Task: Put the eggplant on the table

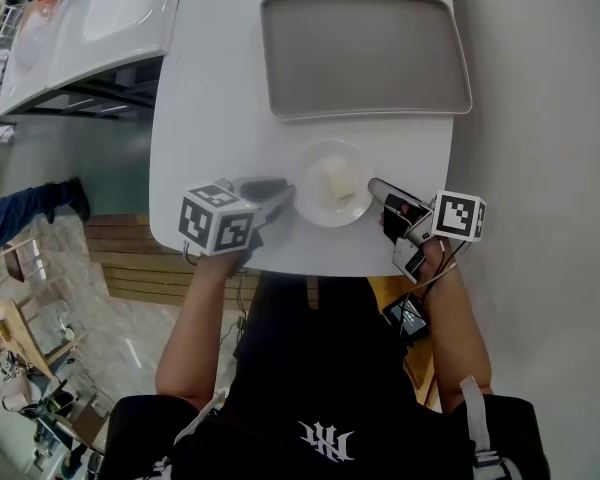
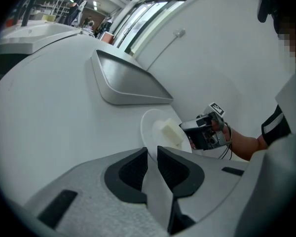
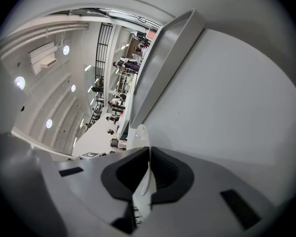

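Markings: black-and-white square markers on the cube of the left gripper (image 1: 285, 196) and of the right gripper (image 1: 377, 188). White emblem (image 1: 325, 440) on the person's black shirt, too stylised to read.

Left fingers (image 2: 133, 169): nearly together, a thin gap only, closed on the left rim of the white plate (image 1: 315, 158); the pale rim fills the gap between the pads.

Right fingers (image 3: 170, 174): together on the plate's right rim, which shows edge-on between the pads in the right gripper view.

Eggplant (image 1: 330, 180): a pale cream chunk lying in the middle of the plate, touched by neither gripper.

Plate sits at the middle of the near edge of the tabletop (image 1: 220, 98); whether it rests on it or hangs just above cannot be told.

Grey tray (image 1: 365, 53): at the far edge, bare, apart from the plate.
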A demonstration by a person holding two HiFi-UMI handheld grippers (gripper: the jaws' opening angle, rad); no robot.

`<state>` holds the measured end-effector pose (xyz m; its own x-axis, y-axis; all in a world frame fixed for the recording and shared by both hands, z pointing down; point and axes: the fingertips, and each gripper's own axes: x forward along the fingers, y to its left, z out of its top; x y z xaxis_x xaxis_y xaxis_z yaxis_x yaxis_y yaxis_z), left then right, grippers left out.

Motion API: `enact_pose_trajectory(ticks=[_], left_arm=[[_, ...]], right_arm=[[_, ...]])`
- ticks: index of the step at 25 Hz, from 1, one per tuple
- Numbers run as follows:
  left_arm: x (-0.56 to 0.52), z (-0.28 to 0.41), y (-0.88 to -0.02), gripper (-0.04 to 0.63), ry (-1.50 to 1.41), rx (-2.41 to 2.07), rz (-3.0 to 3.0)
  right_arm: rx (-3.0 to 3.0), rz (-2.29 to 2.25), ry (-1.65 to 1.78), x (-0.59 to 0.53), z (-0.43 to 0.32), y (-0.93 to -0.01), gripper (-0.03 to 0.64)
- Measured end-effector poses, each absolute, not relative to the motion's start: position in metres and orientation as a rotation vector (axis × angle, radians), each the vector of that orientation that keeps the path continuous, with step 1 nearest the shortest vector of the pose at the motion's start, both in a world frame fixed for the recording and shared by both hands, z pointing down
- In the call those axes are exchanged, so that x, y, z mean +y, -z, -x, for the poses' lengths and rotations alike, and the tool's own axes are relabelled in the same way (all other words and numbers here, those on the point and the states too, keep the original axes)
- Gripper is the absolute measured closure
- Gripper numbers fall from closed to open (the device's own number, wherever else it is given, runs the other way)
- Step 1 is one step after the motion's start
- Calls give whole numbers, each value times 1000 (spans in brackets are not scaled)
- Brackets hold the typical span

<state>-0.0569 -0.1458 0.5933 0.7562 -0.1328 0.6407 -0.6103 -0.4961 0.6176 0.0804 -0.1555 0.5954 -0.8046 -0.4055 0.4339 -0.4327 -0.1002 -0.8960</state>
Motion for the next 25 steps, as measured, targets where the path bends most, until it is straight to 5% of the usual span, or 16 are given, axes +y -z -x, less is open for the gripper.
enact_pose_trajectory(ticks=[25], left_arm=[[-142,52,-600,530,-971,-609,-2117]], right_arm=[[-2052,-1092,-1650,-157,-82,-606,600]])
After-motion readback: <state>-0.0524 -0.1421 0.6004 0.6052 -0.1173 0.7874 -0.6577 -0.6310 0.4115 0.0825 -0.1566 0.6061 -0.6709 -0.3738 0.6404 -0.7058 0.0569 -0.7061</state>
